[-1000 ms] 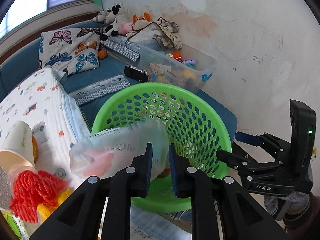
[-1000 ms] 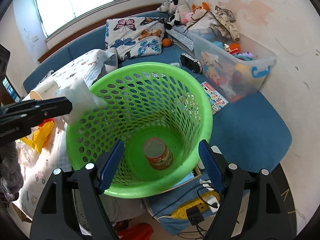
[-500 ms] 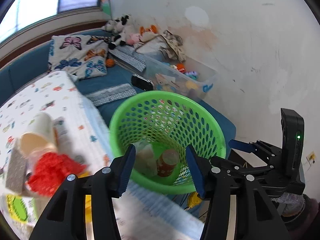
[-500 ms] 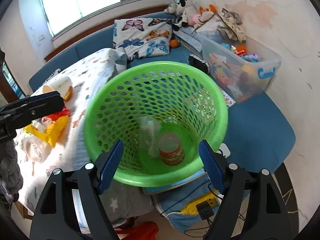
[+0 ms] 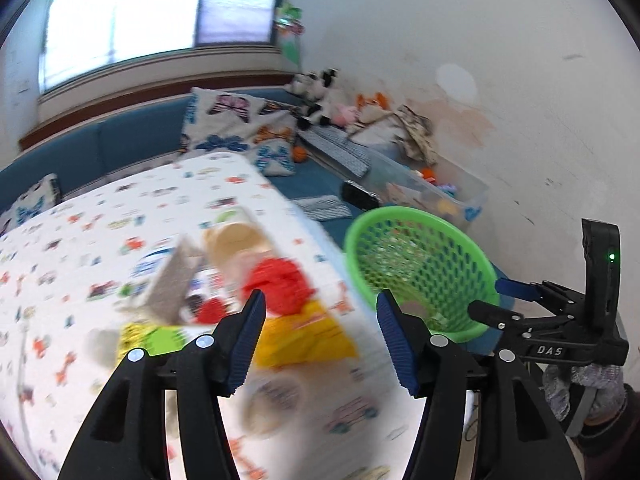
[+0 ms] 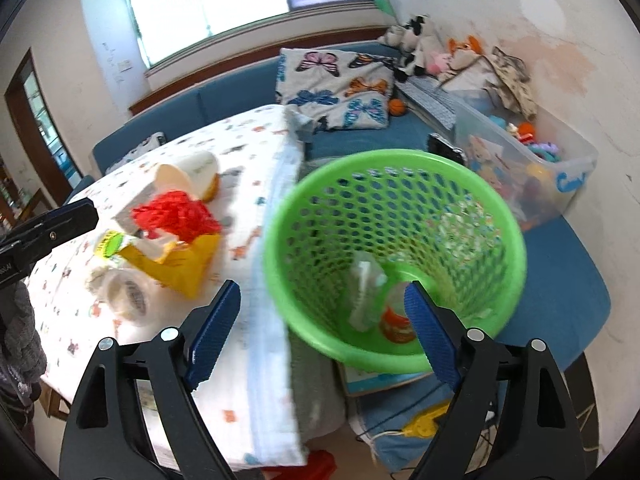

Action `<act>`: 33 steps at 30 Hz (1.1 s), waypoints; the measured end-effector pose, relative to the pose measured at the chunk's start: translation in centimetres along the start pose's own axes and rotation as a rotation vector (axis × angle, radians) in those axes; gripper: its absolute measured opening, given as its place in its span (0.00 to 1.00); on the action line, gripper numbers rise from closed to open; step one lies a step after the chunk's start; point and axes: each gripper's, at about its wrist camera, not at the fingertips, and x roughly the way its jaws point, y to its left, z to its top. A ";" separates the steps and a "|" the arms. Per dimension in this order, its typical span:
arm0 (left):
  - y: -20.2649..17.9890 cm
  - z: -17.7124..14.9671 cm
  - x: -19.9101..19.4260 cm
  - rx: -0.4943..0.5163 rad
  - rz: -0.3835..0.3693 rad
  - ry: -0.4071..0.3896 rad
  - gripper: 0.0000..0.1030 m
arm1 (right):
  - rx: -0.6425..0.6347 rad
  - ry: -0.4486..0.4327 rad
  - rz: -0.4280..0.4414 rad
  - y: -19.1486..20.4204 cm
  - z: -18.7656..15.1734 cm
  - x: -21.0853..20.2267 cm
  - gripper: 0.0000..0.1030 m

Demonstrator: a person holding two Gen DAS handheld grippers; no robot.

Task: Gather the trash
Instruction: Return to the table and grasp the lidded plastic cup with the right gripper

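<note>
A green perforated basket (image 6: 396, 240) stands beside the table; it also shows in the left wrist view (image 5: 420, 264). Inside lie a clear plastic wrapper (image 6: 366, 288) and a small jar (image 6: 396, 320). My left gripper (image 5: 320, 336) is open and empty above the table's trash pile: red mesh (image 5: 280, 284), a yellow packet (image 5: 304, 336), a paper cup (image 5: 236, 244). My right gripper (image 6: 320, 328) is open and empty, its fingers on either side of the basket's near rim. The pile also shows in the right wrist view: red mesh (image 6: 176, 216), yellow packet (image 6: 180, 260), paper cup (image 6: 188, 172), clear round lid (image 6: 128, 292).
The table has a white patterned cloth (image 6: 256, 184). A blue sofa (image 6: 552, 288) behind carries butterfly pillows (image 6: 336, 92), plush toys (image 6: 424, 44) and a clear toy bin (image 6: 532, 168). A yellow power strip (image 6: 424, 420) lies on the floor below the basket.
My left gripper opened and dropped the clear wrapper into the basket, then swung left over the table's trash pile. My right gripper drew back a little from the basket.
</note>
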 end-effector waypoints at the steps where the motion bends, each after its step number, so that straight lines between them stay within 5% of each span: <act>1: 1.0 -0.4 -0.7 -0.017 0.018 -0.006 0.55 | -0.005 0.003 0.008 0.5 0.1 0.2 0.82; 15: 9.1 -5.7 -5.2 -0.180 0.158 -0.018 0.59 | -0.103 0.076 0.147 8.5 0.0 4.0 0.84; 33: 12.4 -9.4 -4.7 -0.257 0.181 0.037 0.62 | -0.168 0.146 0.236 12.5 -1.3 5.9 0.84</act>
